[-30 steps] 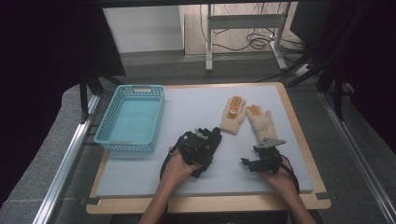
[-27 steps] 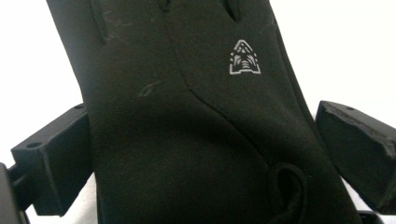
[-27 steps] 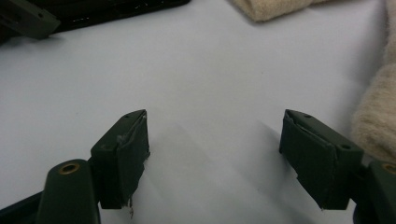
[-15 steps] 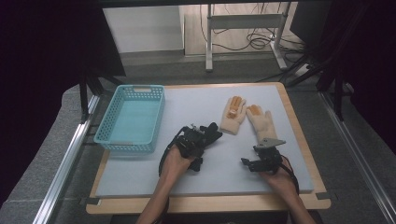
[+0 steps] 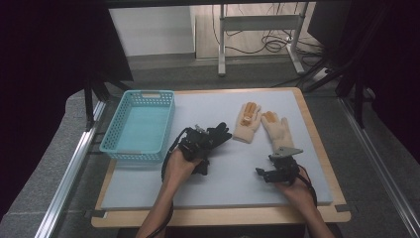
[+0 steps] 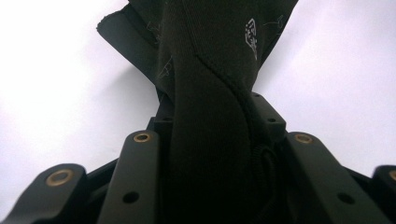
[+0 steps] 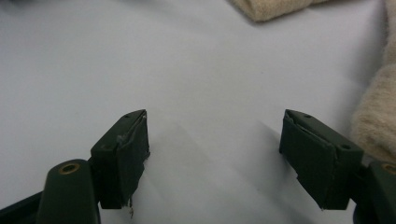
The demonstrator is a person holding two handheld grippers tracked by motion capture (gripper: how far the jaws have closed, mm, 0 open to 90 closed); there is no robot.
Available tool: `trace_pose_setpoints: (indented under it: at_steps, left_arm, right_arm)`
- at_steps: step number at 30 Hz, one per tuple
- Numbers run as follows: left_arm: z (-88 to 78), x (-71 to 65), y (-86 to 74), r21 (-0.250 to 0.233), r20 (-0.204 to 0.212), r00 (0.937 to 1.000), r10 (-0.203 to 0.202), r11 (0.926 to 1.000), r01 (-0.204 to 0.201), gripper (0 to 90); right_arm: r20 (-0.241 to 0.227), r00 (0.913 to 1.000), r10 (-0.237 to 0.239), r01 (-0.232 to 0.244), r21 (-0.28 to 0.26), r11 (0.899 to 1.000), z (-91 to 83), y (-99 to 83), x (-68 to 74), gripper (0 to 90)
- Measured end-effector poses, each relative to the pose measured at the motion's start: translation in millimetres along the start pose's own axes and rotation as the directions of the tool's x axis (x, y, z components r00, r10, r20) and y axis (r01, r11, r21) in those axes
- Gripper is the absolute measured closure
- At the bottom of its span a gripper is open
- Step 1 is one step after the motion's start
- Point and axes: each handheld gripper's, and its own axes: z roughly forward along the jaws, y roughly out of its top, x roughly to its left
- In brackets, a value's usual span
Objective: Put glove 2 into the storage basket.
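Left gripper point(image 5: 204, 144): jaws clamped on a black glove point(image 6: 210, 93), which lies pinched between them, over the pale mat point(image 5: 223, 173) just right of the teal basket point(image 5: 141, 124). Right gripper point(image 7: 215, 154): jaws spread wide, gripping nothing, low over bare mat. Two beige gloves point(image 5: 262, 124) lie side by side beyond it, near mat centre-right.

A black glove point(image 6: 205, 116) hides the left tool's point(image 6: 208, 154) jaw tips and runs off the frame's top. At the right gripper view's upper right, tan gloves point(image 7: 373, 121) are cut off — only edges show.
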Motion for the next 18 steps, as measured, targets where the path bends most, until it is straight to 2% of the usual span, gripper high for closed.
trace_pose_setpoints:
  at_steps: [8,9,13,18]
  left_arm:
    - [-24.4,11.3,13.1,-0.03,-0.025,0.9997,0.008,0.9995,-0.009,62.3]
    - [-32.1,15.7,16.2,-0.033,-0.04,0.9991,0.011,0.9994,-0.013,62.1]
    - [-44.3,23.6,20.4,-0.034,-0.071,0.9971,0.025,0.9991,-0.027,61.4]
    - [-61.2,40.1,24.2,-0.049,-0.093,0.9956,-0.008,0.9988,0.003,61.3]
  right_arm:
    - [0.001,1.0,0.0,0.0,0.001,1.0,-0.1,0.0,0.1,23.7]
    - [0.001,1.0,0.0,0.0,0.001,1.0,-0.1,0.0,0.1,23.7]
    - [0.001,1.0,0.0,0.0,0.001,1.0,-0.2,0.0,0.2,23.7]
    - [0.001,1.0,-0.001,0.001,0.0,1.0,-0.1,0.0,0.1,23.7]
